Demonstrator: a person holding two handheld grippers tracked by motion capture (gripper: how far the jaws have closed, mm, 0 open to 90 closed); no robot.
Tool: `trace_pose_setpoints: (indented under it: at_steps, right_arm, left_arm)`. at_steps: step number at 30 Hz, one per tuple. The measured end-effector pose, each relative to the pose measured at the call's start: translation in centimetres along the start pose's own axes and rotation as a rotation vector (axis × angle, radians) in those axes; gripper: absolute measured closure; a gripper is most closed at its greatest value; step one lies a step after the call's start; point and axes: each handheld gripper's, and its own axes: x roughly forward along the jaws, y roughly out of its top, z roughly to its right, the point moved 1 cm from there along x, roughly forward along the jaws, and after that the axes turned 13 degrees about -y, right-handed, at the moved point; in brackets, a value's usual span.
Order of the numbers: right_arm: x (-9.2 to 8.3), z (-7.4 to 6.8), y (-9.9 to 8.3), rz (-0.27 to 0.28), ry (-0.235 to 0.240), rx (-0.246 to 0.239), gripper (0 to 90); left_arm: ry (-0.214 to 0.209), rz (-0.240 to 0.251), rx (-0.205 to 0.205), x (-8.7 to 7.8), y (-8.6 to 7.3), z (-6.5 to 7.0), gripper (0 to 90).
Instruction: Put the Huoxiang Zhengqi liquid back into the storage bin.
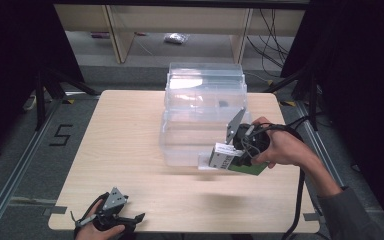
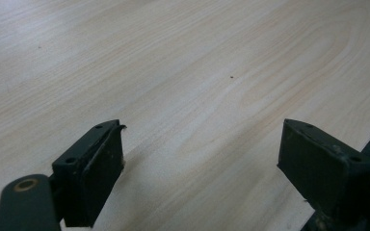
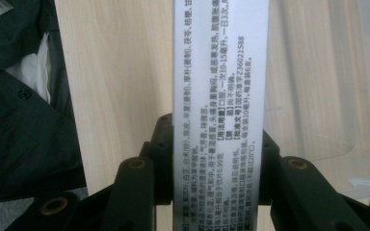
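My right gripper (image 1: 230, 159) is shut on a white and green printed box (image 1: 232, 162), held above the table just in front of a clear plastic bin (image 1: 203, 90). In the right gripper view the box (image 3: 220, 96) runs up between the two jaws, its printed white side facing the camera. My left gripper (image 1: 130, 220) rests at the table's near left edge. In the left gripper view its jaws stand wide apart over bare wood with nothing between them, so the left gripper (image 2: 200, 159) is open.
The light wooden table (image 1: 125, 145) stands on a grey floor with a rail at the left. Wooden shelving legs and cables lie behind the bin. A dark sleeve (image 3: 19, 120) shows beside the table edge in the right gripper view.
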Motion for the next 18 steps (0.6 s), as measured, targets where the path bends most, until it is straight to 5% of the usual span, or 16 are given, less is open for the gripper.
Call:
trace_pose_setpoints:
  at_steps: [1, 6, 9, 18]
  right_arm:
    - [-0.1, 0.0, 0.1, 0.001, 0.012, 0.020, 64.5]
    - [-0.5, 1.0, 0.5, 0.000, -0.007, -0.026, 64.5]
    - [-0.7, 1.2, 0.9, 0.001, 0.010, 0.011, 64.5]
    - [-0.8, 3.8, 2.1, 0.012, 0.010, 0.012, 64.5]
  left_arm:
    - [-0.002, 0.004, 0.003, 0.0, 0.0, 0.0, 15.5]
    - [0.000, 0.001, 0.002, 0.0, 0.0, 0.0, 15.5]
    - [-0.003, 0.003, 0.004, 0.0, 0.0, 0.0, 15.5]
    - [-0.010, -0.009, 0.008, -0.2, 0.0, 0.0, 15.5]
